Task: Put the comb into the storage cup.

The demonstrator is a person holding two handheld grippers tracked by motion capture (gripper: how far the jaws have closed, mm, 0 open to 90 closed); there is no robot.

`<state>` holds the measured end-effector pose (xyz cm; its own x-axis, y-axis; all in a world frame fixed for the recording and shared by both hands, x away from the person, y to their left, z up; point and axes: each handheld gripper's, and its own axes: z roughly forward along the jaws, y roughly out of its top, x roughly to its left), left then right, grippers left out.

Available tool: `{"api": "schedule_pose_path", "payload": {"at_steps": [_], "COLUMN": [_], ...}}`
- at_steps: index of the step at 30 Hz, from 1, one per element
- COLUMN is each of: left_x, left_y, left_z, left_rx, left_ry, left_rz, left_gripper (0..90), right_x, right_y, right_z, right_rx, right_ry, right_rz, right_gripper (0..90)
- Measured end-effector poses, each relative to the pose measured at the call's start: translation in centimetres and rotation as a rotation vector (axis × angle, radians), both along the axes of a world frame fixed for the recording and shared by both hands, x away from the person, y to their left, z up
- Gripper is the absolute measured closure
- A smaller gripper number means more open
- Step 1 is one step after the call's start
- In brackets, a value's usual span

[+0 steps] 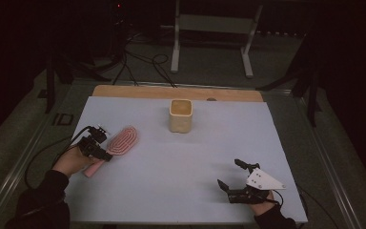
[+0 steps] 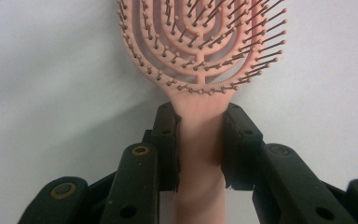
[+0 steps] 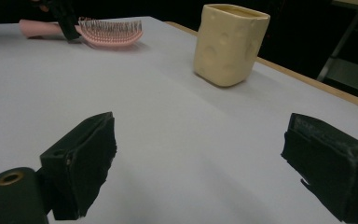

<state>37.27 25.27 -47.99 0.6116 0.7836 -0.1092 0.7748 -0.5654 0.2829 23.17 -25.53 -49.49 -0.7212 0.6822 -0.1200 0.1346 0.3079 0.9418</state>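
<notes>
We're seeing 1 pink hairbrush (image 1: 119,143) and 1 cream cup (image 1: 180,115) on the bench (image 1: 181,186), covered w/ a pale sheet. Brush is lying at bench left, bristles up, long axis running diagonally, head pointing far-right. Left gripper (image 2: 200,140) jaws are pinching its handle; right gripper (image 1: 232,174) jaws are sitting spread. Room's dark.

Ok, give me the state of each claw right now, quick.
Left claw: shut on the handle of the pink plastic hairbrush.
Right claw: open, holding nothing, above the light grey table mat.
</notes>
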Motion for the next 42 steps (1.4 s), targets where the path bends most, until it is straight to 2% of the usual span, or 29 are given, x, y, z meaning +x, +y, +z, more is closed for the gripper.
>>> {"api": "schedule_pose_path", "payload": {"at_steps": [4,7,10,16,18,20,22,27,31,33,39,42], "left_x": [-0.2,-0.4,-0.5,-0.6,-0.6,-0.6,-0.5,-0.5,-0.5,-0.5,-0.5,-0.4], "left_y": [0.0,0.1,0.1,-0.1,-0.3,-0.4,-0.5,-0.9,-1.4,-1.6,-2.2,-2.4], "left_z": [1.0,1.8,2.3,3.4,3.7,3.9,4.2,4.7,5.6,5.9,7.0,7.4], "left_rx": [-0.033,-0.077,-0.086,-0.142,-0.149,-0.16,-0.182,-0.203,-0.243,-0.248,-0.287,-0.309], "left_ry": [-0.036,-0.058,-0.081,-0.128,-0.138,-0.145,-0.15,-0.181,-0.234,-0.258,-0.308,-0.328], "left_rz": [0.004,0.001,0.0,0.011,0.007,0.023,0.02,0.017,0.016,0.011,0.037,0.035], "left_gripper": [70.0,70.0,70.0,70.0,70.0,69.9,69.9,70.0,70.0,70.0,70.0,70.0], "right_x": [0.0,0.0,0.0,0.0,0.0,0.0,0.0,0.0,0.0,0.0,0.0,0.0], "right_y": [0.0,0.0,0.0,0.0,0.0,0.0,0.0,0.0,0.0,0.0,0.0,0.0], "right_z": [0.0,0.0,0.0,0.0,0.0,0.0,0.0,0.1,0.0,0.0,0.0,0.0], "right_rx": [0.001,0.003,0.001,0.003,0.003,0.002,0.002,0.006,0.005,0.005,0.005,0.006], "right_ry": [0.0,0.001,0.001,0.001,0.001,-0.001,-0.001,0.002,0.001,0.002,0.0,0.003], "right_rz": [0.0,-0.002,0.001,-0.001,-0.001,0.001,0.0,-0.002,-0.001,-0.002,-0.001,-0.001], "right_gripper": [9.1,9.2,9.2,9.1,9.2,9.2,9.1,9.1,9.2,9.1,9.2,9.1]}}
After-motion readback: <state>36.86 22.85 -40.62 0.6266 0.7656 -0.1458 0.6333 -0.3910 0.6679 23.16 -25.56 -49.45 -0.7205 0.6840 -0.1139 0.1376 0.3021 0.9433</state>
